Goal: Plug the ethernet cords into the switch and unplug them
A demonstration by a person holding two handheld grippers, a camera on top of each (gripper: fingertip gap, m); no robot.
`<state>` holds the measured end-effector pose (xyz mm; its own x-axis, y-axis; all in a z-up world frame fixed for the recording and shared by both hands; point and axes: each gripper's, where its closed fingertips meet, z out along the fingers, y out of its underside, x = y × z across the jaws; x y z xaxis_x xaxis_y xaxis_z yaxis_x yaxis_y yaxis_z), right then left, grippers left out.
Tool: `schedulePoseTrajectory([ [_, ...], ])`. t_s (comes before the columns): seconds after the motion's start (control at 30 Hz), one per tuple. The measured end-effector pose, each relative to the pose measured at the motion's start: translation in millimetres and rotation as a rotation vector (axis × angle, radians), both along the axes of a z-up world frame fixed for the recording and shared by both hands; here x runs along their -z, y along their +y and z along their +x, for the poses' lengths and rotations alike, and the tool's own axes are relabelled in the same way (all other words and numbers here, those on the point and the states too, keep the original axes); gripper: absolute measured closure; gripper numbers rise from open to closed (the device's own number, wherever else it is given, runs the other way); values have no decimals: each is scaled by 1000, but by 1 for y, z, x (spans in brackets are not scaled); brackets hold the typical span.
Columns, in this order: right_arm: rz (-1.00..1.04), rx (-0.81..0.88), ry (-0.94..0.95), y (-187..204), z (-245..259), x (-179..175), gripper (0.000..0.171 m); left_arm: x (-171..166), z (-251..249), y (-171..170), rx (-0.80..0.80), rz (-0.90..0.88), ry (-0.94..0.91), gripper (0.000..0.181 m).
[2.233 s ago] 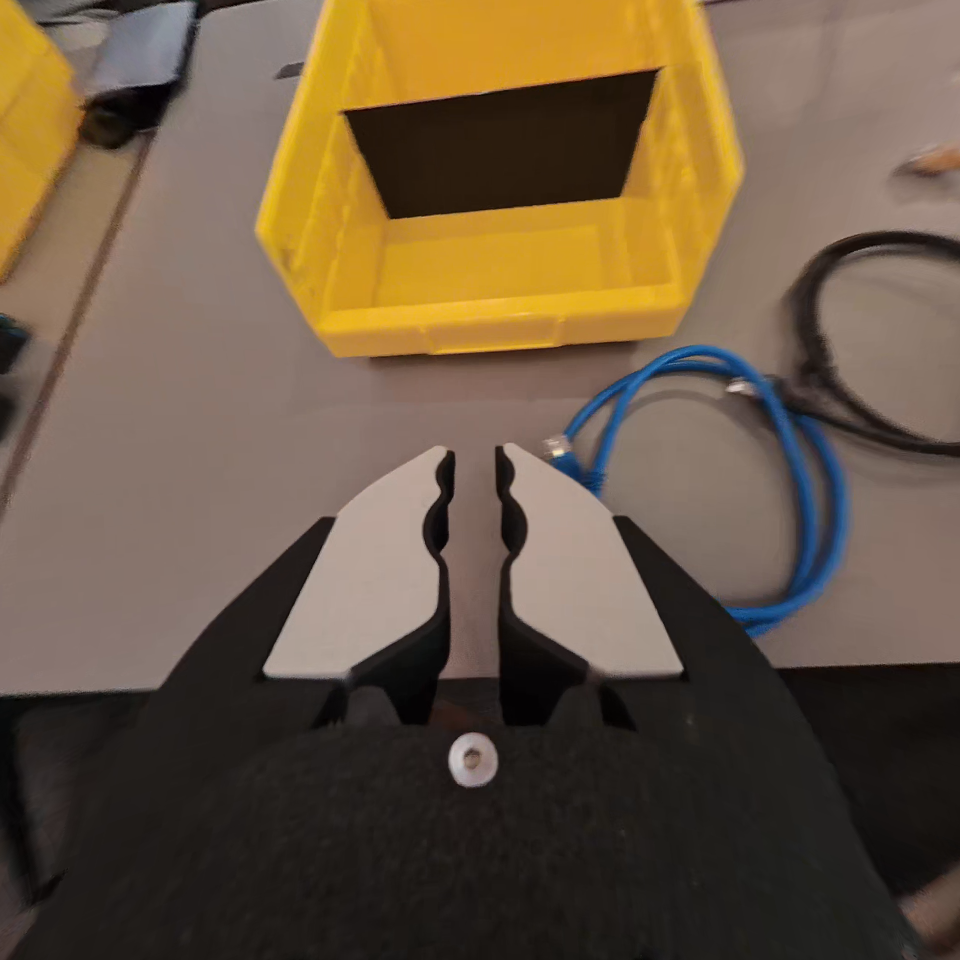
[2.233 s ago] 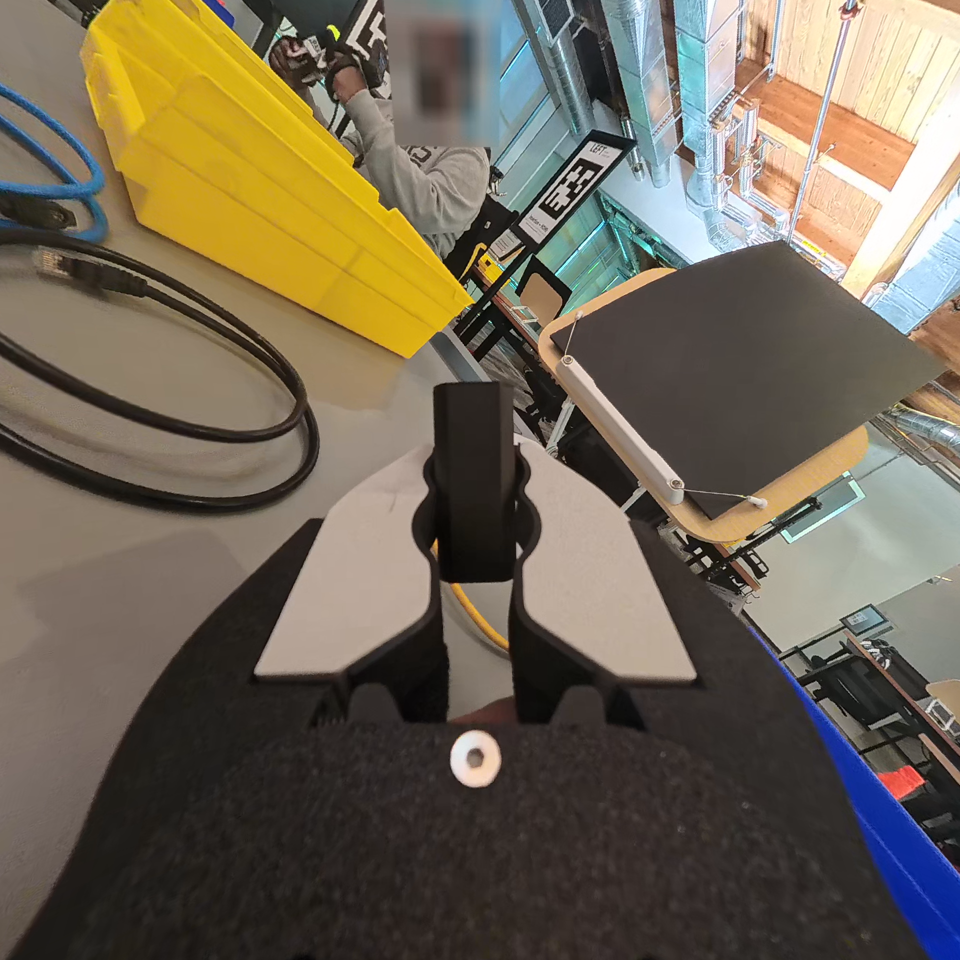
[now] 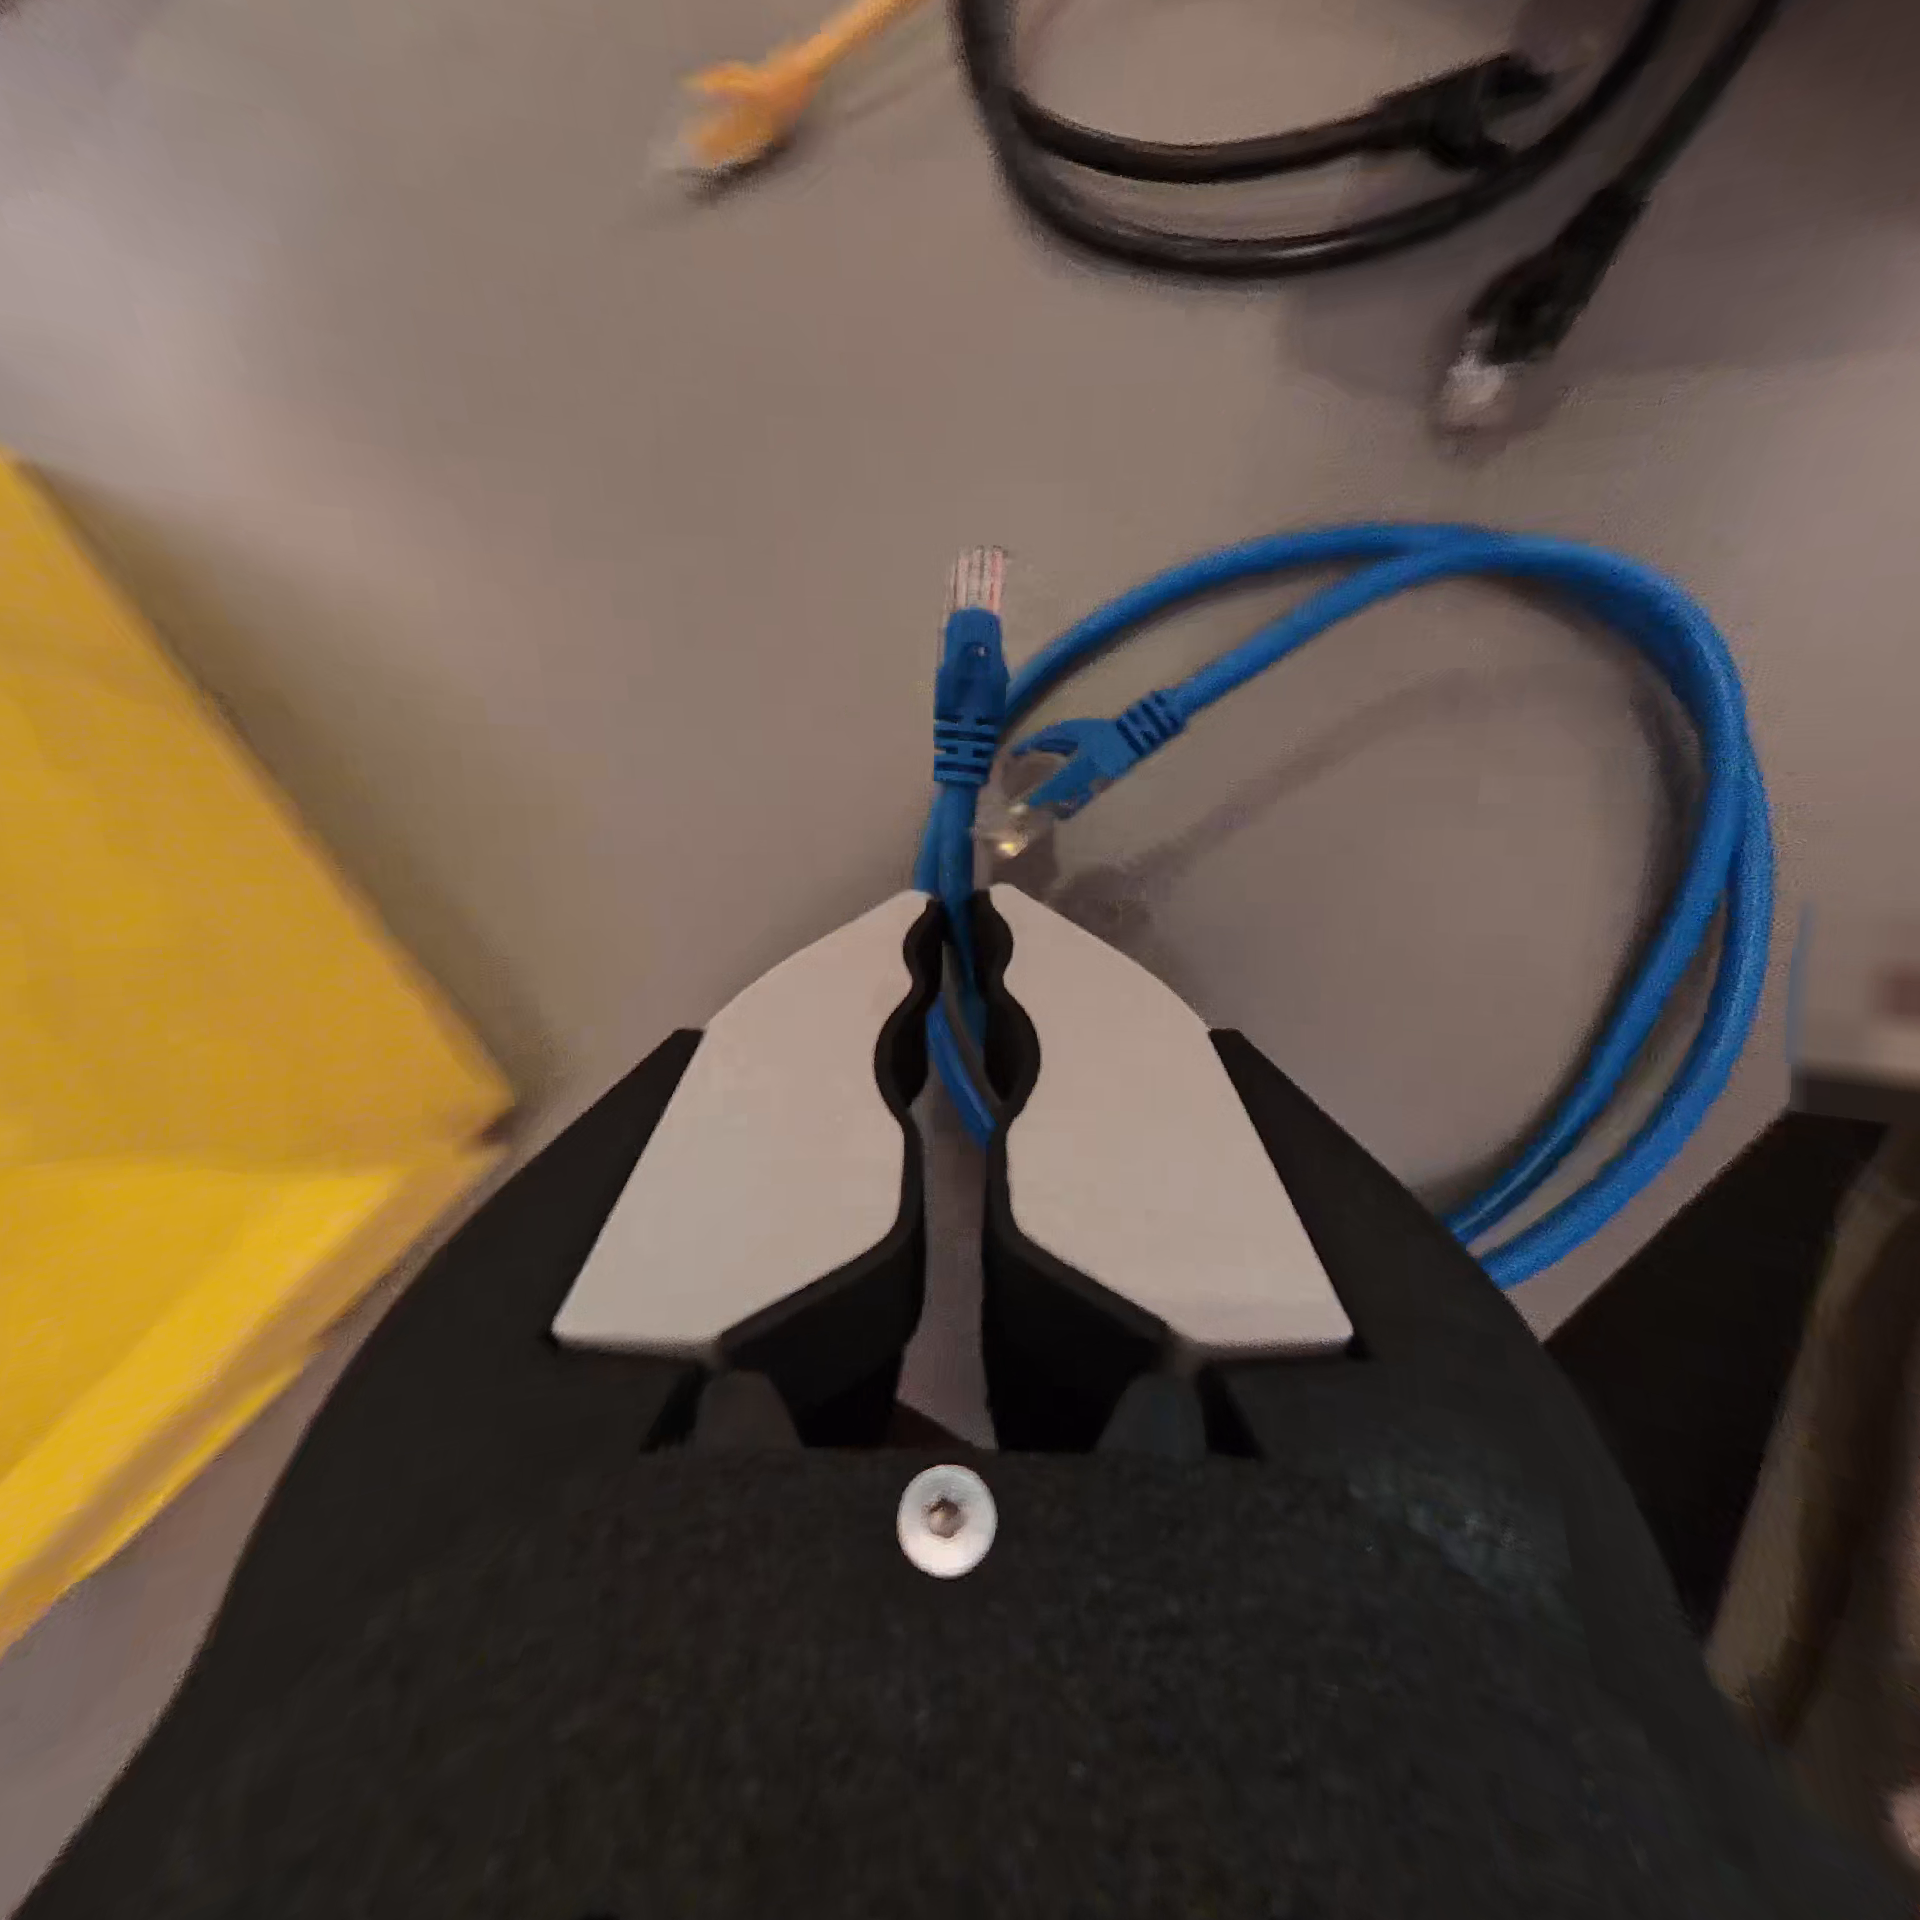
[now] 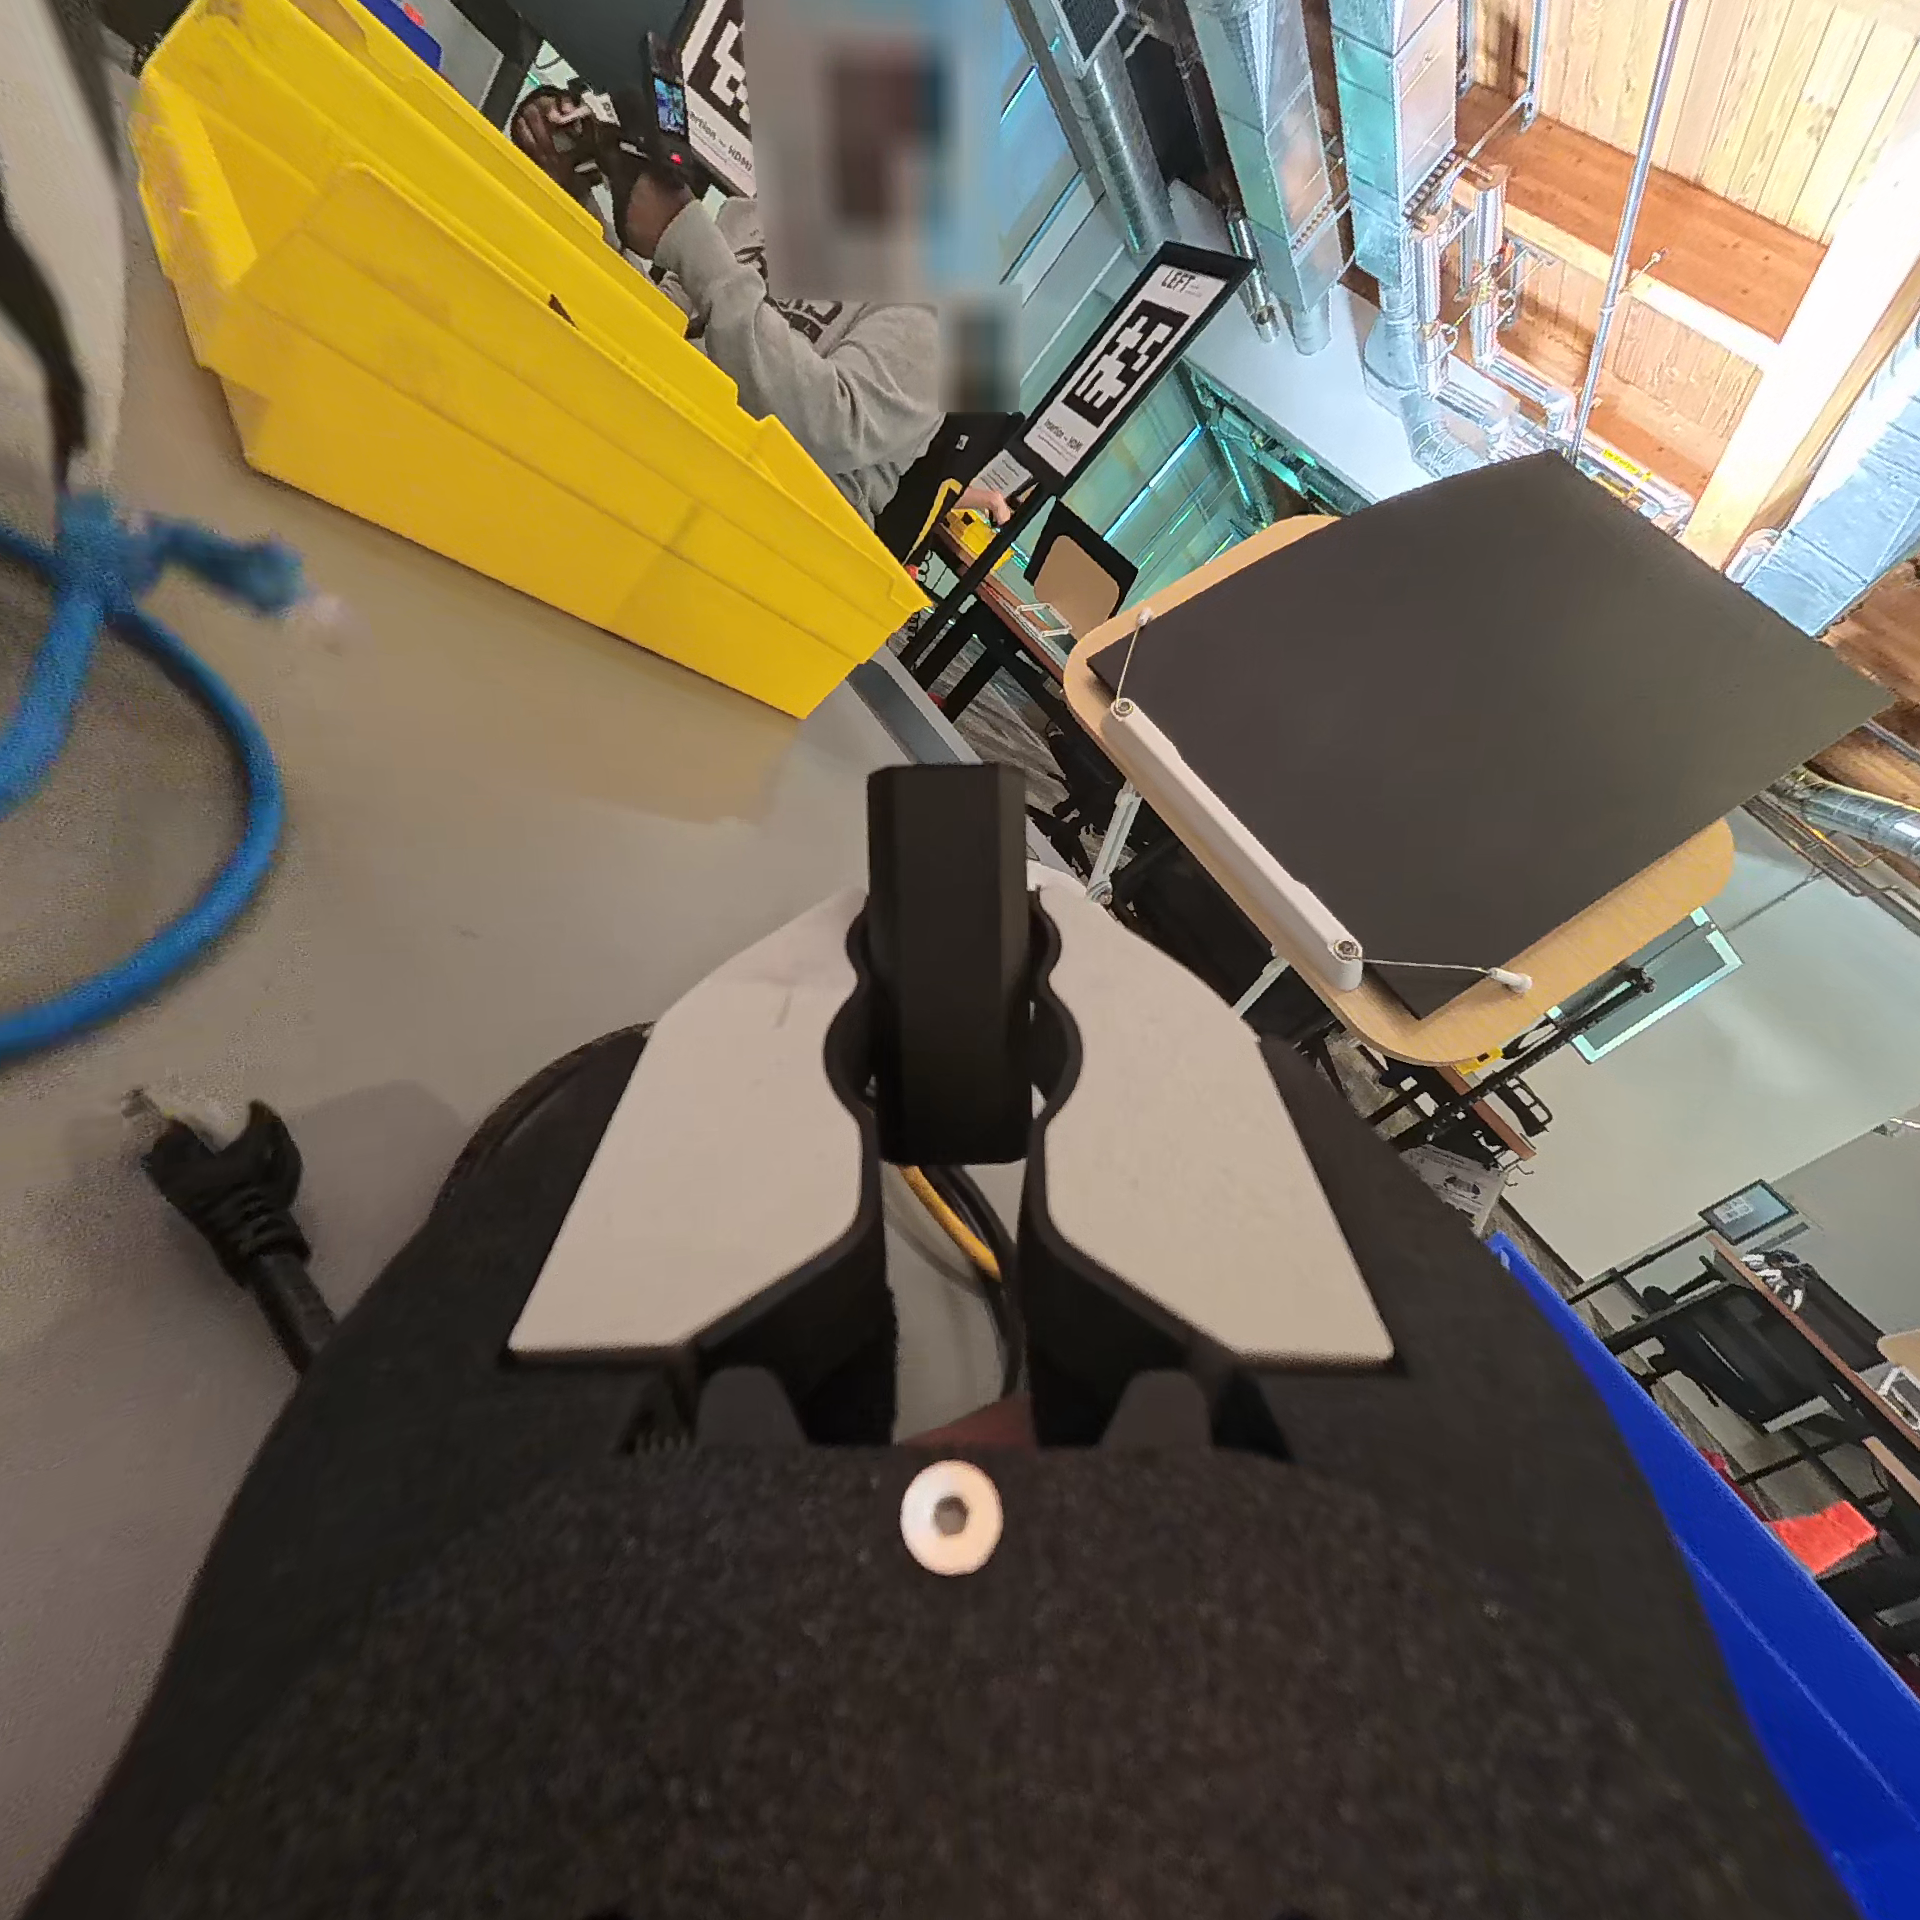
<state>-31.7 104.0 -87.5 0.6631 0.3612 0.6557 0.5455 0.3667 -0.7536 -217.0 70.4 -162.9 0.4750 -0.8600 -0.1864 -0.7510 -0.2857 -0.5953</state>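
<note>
Blue cord was what our left tongs had hold of: the two fingers were closed almost fully on it just behind its plug, which stuck up and forward past the tips with its clear end on top. We saw the rest of that cord loop away to the right over the grey table and come back, its second plug lying just beside the held one. A yellow bin sat close on the left, blurred. Farther off lay a coiled black cord with its plug off to the right, and an orange plug rested near the top edge.

Our right tongs were clamped on a black box-shaped piece, held upright between the fingers and reaching above the tips; we took it for the switch, though no ports faced us. Yellow and dark cords showed in the gap beneath it. Near the left finger a black plug lay on the table, with the blue cord beyond it, lifted at the far left. Farther back stood stacked yellow bins, then a person in a grey sweatshirt, and a black board on a wooden stand.
</note>
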Motion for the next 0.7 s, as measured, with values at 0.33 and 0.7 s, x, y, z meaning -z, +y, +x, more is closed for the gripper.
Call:
schedulePoseTrajectory([
  [0.33,10,-5,-15,-2,-3,0,146,-113,-28,16,-20,389,186,177],
  [0.7,-8,-15,-28,-1,-5,5,146,25,15,-6,88,-24,-6,176],
])
